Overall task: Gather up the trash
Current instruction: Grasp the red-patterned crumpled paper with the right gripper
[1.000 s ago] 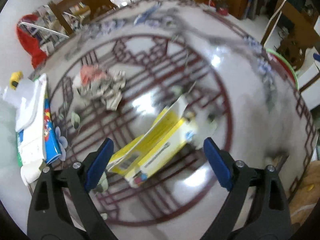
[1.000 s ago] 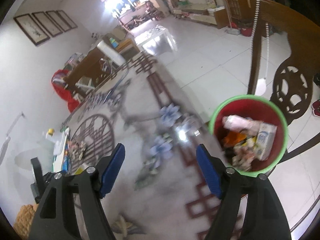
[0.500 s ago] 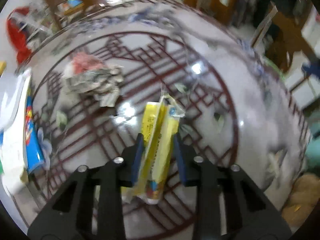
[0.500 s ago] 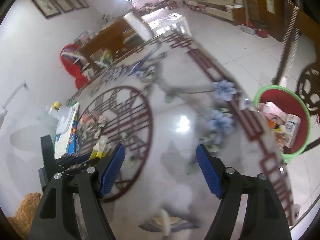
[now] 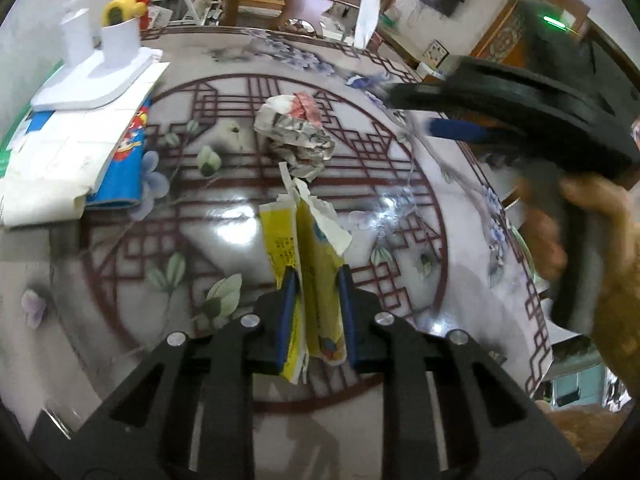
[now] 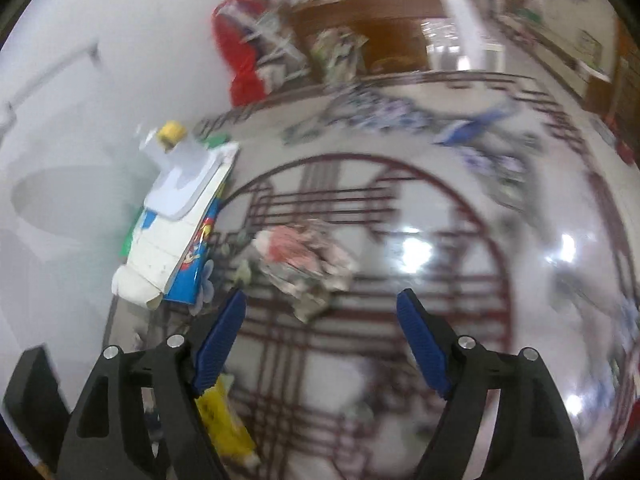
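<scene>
wrapper (image 5: 316,268): yellow with white torn edge | paper ball (image 5: 296,136): grey-white print with a red patch | table (image 5: 400,208): pale glossy top, dark red lattice circle, blue flowers, green leaves | book (image 5: 120,168): blue, cartoon figure | left gripper (image 5: 316,304): black, blue pads | right gripper (image 6: 320,340): black, blue pads

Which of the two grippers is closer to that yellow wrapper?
Left. The left gripper is clamped on the yellow wrapper; the right gripper hangs open beside it, aimed at the crumpled paper.
</scene>
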### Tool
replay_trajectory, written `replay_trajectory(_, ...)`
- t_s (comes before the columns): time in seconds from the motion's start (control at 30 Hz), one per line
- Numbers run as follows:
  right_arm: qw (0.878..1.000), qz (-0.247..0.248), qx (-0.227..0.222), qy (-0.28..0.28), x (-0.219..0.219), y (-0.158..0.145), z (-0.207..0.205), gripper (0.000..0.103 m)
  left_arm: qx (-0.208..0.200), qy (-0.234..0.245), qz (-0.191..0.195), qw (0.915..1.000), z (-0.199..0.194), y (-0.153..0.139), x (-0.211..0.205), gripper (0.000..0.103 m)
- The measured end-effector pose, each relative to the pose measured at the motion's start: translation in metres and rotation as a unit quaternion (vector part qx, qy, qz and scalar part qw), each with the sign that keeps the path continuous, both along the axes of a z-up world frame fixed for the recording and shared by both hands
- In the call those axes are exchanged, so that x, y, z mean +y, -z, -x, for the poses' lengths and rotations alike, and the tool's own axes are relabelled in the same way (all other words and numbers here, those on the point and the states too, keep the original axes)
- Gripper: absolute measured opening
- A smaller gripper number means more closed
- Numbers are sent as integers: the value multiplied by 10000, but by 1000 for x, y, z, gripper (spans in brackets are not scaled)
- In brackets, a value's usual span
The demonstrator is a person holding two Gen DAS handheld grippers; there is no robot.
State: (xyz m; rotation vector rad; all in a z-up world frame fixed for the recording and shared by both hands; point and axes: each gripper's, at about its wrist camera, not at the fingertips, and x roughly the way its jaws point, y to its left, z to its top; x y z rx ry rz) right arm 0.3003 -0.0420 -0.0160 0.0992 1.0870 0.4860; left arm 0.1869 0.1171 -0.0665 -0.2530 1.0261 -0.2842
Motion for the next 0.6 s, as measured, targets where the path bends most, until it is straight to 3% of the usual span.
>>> replay_trajectory(0.17, 9985, 350, 195, -363, 51, 36, -33, 76, 20, -300, 259, 9992, 5, 3, 11, 21)
replay_trajectory(0.3, 9972, 422, 453, -424, 66, 60, -49, 74, 47, -371, 299, 9989, 1, 5, 14, 21)
replay_trajectory(0.37, 9963, 442, 518, -523, 66, 65, -52, 46, 59, -381, 302, 9988, 1, 6, 15, 21)
replay_trajectory(0.47, 9970, 273, 483, -542, 52, 57, -46, 37, 77, -391, 298, 9988, -3, 8, 12, 21)
replay_trajectory(0.6, 9991, 116, 47, -417, 21, 24, -25, 37, 122, -446, 239, 9986, -13, 13, 5, 27)
